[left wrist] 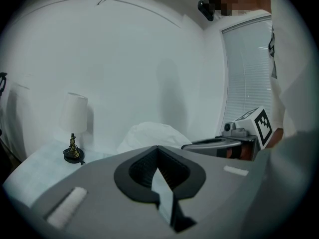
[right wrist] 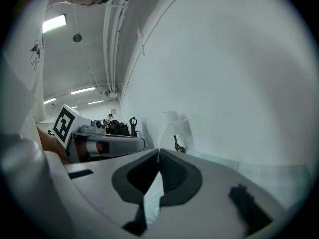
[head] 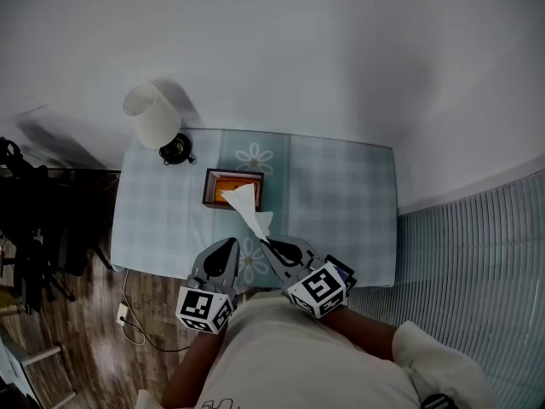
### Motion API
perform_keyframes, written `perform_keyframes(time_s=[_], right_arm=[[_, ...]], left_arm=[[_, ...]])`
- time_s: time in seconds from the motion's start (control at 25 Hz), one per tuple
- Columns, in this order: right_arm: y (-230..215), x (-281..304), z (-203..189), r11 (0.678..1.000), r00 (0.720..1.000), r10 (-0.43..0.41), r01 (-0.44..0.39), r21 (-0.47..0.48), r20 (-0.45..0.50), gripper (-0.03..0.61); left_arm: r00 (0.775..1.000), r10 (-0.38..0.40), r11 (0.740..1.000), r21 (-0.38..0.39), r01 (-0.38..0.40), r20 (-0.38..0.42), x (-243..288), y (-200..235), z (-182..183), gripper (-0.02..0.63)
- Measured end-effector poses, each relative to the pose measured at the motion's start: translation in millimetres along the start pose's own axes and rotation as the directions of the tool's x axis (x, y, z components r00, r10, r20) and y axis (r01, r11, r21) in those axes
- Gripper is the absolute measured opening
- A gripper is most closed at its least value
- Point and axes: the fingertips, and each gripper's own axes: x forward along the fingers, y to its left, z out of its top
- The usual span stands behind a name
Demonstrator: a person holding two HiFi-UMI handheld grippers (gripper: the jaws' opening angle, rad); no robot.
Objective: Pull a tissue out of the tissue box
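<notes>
A tissue box with an orange opening stands on the checked table. A white tissue stretches from the box toward me, and my right gripper is shut on its near end. In the right gripper view the jaws are closed with a strip of tissue caught between them. My left gripper hovers beside the right one, to its left, with its jaws together and apart from the tissue. From the left gripper view the tissue billows just beyond the jaws, and the right gripper is at the right.
A small lamp with a white shade stands at the table's far left corner. A white wall runs behind the table. Dark equipment stands on the wooden floor to the left, and a cable and socket lie below the table's near left corner.
</notes>
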Motion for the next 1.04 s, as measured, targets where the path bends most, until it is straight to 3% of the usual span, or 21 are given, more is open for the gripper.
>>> perform_keyframes(time_s=[1.04], right_arm=[[-2.1,-9.1,-13.5,0.999,1.000,-0.009,0.010,0.031,-0.027,0.012]], left_arm=[[1.000,-0.014,1.000,-0.005,0.014,-0.017,5.4,-16.8,-8.4,0.005]])
